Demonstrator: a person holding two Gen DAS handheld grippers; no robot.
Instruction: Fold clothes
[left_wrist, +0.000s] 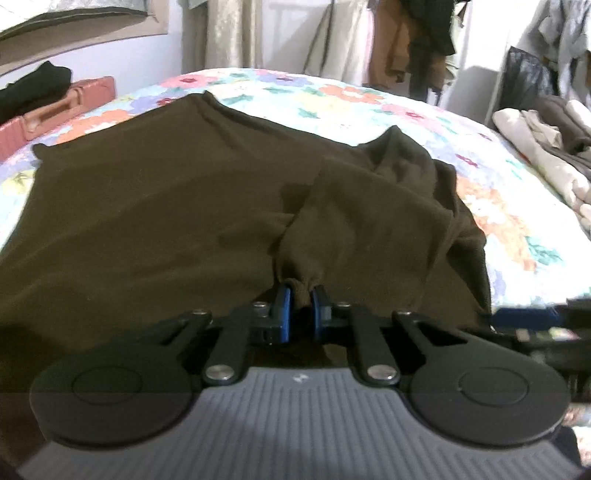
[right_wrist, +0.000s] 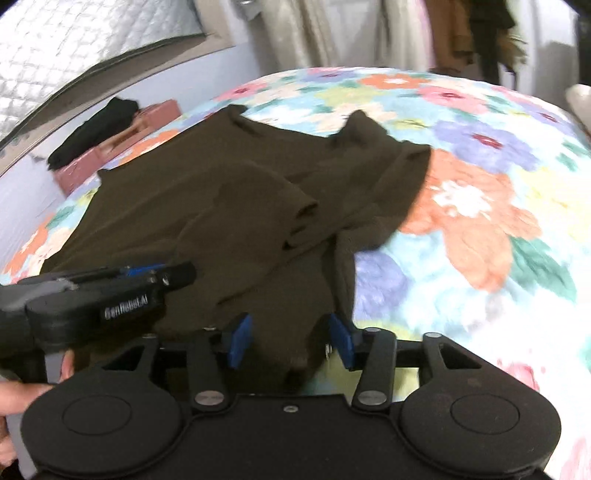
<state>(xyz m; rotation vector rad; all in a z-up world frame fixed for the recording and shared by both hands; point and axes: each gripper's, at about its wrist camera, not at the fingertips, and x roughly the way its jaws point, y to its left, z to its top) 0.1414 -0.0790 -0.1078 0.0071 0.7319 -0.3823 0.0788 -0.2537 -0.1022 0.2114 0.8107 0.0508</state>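
Blue pads (left_wrist: 284, 306) of your left gripper (left_wrist: 300, 308) pinch a bunched sleeve cuff of the brown top (left_wrist: 166, 221), low centre of frame. Top lies spread across the floral bed (left_wrist: 332, 99), mid-frame, w/ one sleeve folded in. Right gripper (right_wrist: 291, 341) sits wide, fabric edge between the jaws but not clamped.

Risks: thin pinch, cuff could slip if you tug hard; dragging w/o the right side held would skew the body. Left gripper is low and level just over the near hem; right is close beside it, tilted down.
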